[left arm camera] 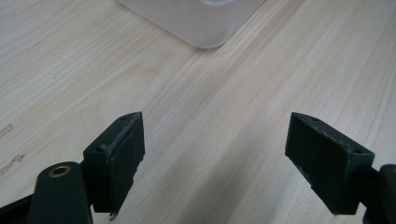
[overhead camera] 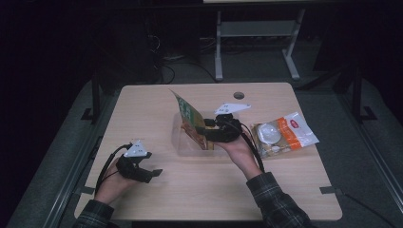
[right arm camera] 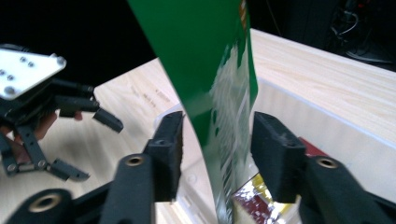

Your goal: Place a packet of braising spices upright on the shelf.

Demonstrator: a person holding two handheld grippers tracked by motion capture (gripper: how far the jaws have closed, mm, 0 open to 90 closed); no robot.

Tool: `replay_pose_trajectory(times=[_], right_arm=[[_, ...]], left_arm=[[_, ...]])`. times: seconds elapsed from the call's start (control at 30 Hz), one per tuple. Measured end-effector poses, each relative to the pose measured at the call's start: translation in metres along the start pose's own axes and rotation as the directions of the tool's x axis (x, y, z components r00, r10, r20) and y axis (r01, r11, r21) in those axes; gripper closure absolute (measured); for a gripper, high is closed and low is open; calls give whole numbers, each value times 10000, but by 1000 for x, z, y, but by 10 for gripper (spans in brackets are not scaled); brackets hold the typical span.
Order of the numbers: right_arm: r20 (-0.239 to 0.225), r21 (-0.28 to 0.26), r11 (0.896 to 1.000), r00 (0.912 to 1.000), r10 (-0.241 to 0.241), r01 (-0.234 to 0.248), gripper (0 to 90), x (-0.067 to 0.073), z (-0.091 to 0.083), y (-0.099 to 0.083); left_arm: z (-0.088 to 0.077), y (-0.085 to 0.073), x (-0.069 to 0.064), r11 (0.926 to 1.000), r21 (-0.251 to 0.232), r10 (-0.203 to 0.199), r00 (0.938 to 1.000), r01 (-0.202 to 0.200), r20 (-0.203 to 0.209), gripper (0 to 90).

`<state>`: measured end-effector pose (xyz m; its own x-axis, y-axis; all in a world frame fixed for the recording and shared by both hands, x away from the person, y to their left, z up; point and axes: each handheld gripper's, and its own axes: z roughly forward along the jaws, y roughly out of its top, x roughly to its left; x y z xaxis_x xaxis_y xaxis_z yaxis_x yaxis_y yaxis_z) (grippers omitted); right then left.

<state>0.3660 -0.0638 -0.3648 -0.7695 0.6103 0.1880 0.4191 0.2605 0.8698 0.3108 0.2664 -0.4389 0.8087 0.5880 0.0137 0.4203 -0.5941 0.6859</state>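
A green snack bag [overhead camera: 190, 118] stands tilted in a clear plastic container [overhead camera: 183, 148] at the table's middle. My right gripper [overhead camera: 203, 131] reaches in from the right, and the bag [right arm camera: 210, 70] rises between its jaws. Its fingers [right arm camera: 170, 144] stand a little apart from the foil, so the right gripper [right arm camera: 217, 140] is open around the bag. My left gripper [overhead camera: 154, 175] rests on the table at the front left, open and with nothing in it. In the left gripper view its jaws [left arm camera: 215, 144] are spread wide over bare wood, with a corner of the container [left arm camera: 196, 23] ahead.
A clear packet [overhead camera: 283, 135] with a white round item and an orange label lies right of the container. A cable hole [overhead camera: 239, 95] sits near the table's far edge. The left gripper [right arm camera: 95, 149] also appears in the right gripper view.
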Motion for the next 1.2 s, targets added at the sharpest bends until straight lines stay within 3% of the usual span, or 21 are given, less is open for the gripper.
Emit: replay_pose_trajectory(times=[0.23, 0.47, 0.8, 0.97, 1.2], right_arm=[[-448, 275, 9986, 9980, -439, 452, 393, 10, -11, -2], [-870, 317, 9982, 9951, -475, 504, 367, 15, -29, -14], [-788, 842, 9911, 9922, -969, 1034, 366, 13, -50, -38], [-769, 1167, 9873, 9921, -988, 1074, 364, 7, -60, -54], [-111, 1599, 9845, 9974, -715, 723, 351, -9, -80, -78]], left_arm=[[0, 0, 0, 10000, -13, -13, 10000, 13, -8, 191], [1, 1, -2, 10000, 11, -44, 10000, 44, 67, 190], [2, 1, -3, 10000, 5, -45, 9994, 45, 329, 177], [1, 2, -6, 9999, -106, -30, 9990, 35, 453, 163], [-1, 1, -15, 9998, -189, 86, 9977, -73, 676, 161]])
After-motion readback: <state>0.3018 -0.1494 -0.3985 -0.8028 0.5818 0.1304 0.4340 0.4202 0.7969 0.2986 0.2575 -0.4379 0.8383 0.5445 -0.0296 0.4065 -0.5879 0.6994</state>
